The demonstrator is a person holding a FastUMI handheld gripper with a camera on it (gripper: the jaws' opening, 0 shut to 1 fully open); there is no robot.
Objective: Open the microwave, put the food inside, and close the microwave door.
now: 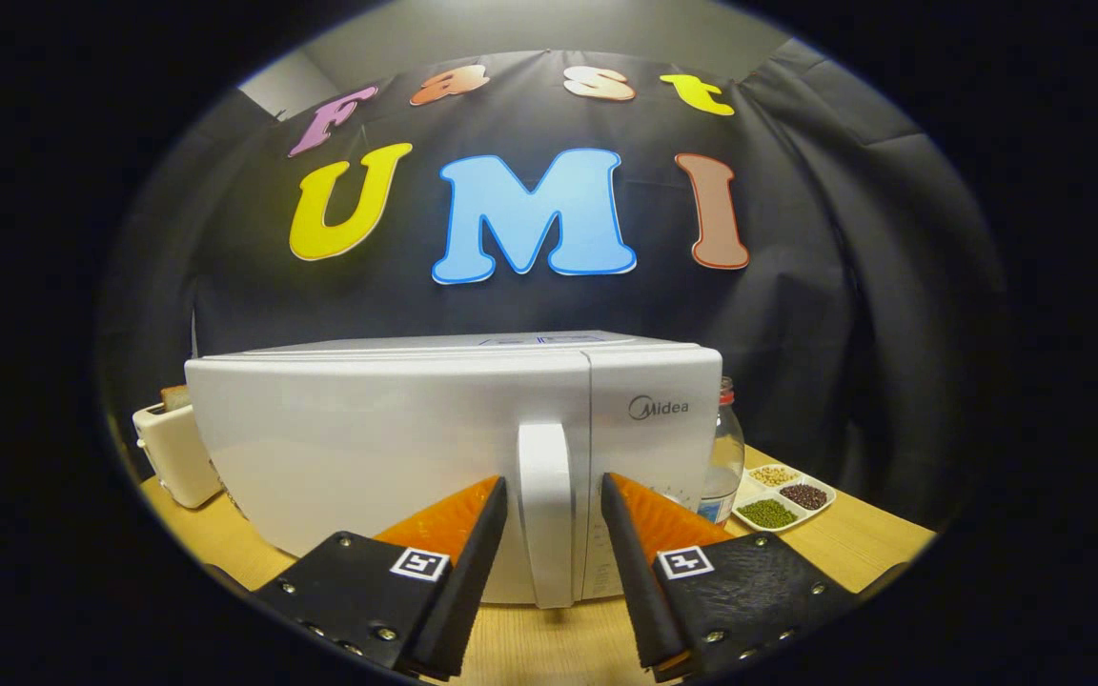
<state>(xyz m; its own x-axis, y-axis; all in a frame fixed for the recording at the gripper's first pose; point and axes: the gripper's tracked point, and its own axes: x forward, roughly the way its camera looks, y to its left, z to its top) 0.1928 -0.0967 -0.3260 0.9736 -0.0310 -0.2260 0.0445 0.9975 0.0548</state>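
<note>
Microwave handle [545, 514] between parted gripper [554, 495] fingers, untouched.

Place: staged kitchen booth.
Signs: microwave [396, 448], toaster [172, 453], bottle [722, 457], bean tray [782, 497] on wooden table [854, 543]; cloth wall [844, 286].

I see my gripper [554, 495] level and pointing straight ahead, its two fingers spread apart. The left fingertip [492, 500] and the right one [616, 495] sit at equal height, each angled slightly inward, with a clear gap either side of what stands between them.
</note>
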